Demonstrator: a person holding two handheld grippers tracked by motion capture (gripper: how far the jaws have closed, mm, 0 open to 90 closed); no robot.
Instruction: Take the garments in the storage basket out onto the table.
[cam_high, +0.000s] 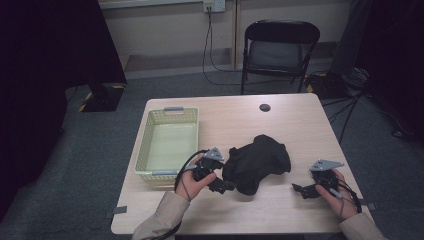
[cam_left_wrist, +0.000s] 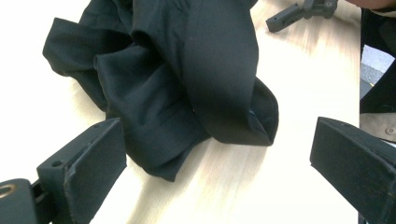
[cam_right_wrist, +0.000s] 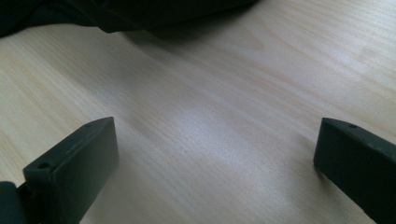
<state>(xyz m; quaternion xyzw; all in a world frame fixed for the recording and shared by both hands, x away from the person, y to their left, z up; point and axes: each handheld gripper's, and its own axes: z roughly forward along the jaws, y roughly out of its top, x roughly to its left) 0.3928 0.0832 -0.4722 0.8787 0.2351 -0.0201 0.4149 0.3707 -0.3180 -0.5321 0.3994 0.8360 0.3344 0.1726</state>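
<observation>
Grippers flank the black garment (cam_high: 257, 162) crumpled mid-table: the left gripper (cam_high: 223, 185) has wide jaws at the cloth's near-left edge, and the right gripper (cam_high: 300, 190) gapes wide over bare wood, near its right. Left of the garment sits a yellow basket (cam_high: 145, 145).

Soft matt black cloth garment (cam_high: 257, 162), creased and folded with a stitched hem, on a pale wood-grain table (cam_high: 300, 125) with a smooth, slightly sheeny finish. Matt black plastic on the left gripper (cam_left_wrist: 219, 172) and right gripper (cam_right_wrist: 215, 163), edges a bit rough. Pale yellow perforated plastic basket (cam_high: 145, 145), grey handles.
</observation>
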